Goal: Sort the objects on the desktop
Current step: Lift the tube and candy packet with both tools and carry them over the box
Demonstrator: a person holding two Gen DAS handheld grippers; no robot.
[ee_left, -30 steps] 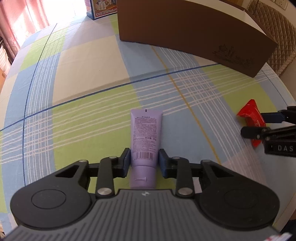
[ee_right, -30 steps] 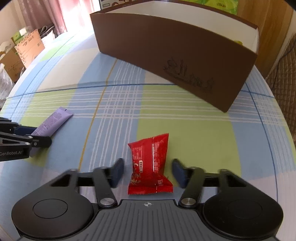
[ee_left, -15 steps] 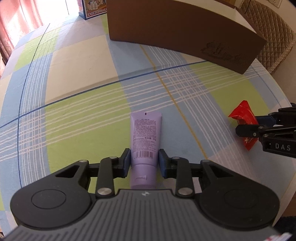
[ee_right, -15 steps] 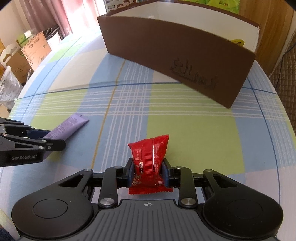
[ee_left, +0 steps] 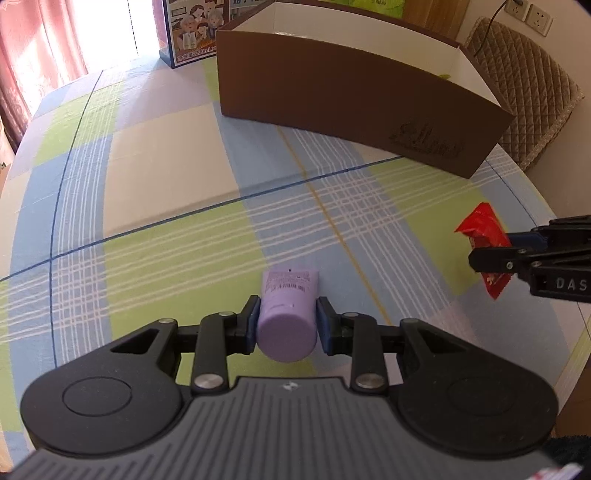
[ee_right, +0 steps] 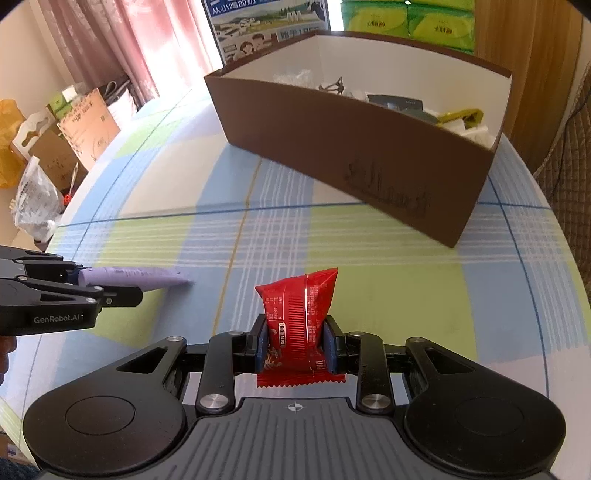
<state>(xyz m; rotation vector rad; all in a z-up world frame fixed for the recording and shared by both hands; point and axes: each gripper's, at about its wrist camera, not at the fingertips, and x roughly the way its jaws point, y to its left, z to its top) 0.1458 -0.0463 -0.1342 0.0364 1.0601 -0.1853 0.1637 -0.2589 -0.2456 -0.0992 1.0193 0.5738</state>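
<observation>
My left gripper (ee_left: 287,325) is shut on a purple tube (ee_left: 288,314), gripped near its cap end and lifted off the checked tablecloth (ee_left: 155,155); the tube (ee_right: 133,277) also shows in the right wrist view, its flat end pointing right. My right gripper (ee_right: 295,347) is shut on a red snack packet (ee_right: 297,317), held upright above the cloth; the same packet (ee_left: 482,236) appears at the right of the left wrist view. A brown cardboard box (ee_right: 351,162) with a white inside stands at the far side, holding several items.
A printed carton (ee_left: 188,29) stands behind the box (ee_left: 354,103). A quilted chair (ee_left: 524,88) sits past the table's right edge. Cardboard boxes and bags (ee_right: 62,144) lie on the floor to the left, near pink curtains (ee_right: 110,40).
Both grippers have risen and tilted, lifting the tube and the packet off the cloth. One second ago the right gripper stood open around the packet; it has shut on it.
</observation>
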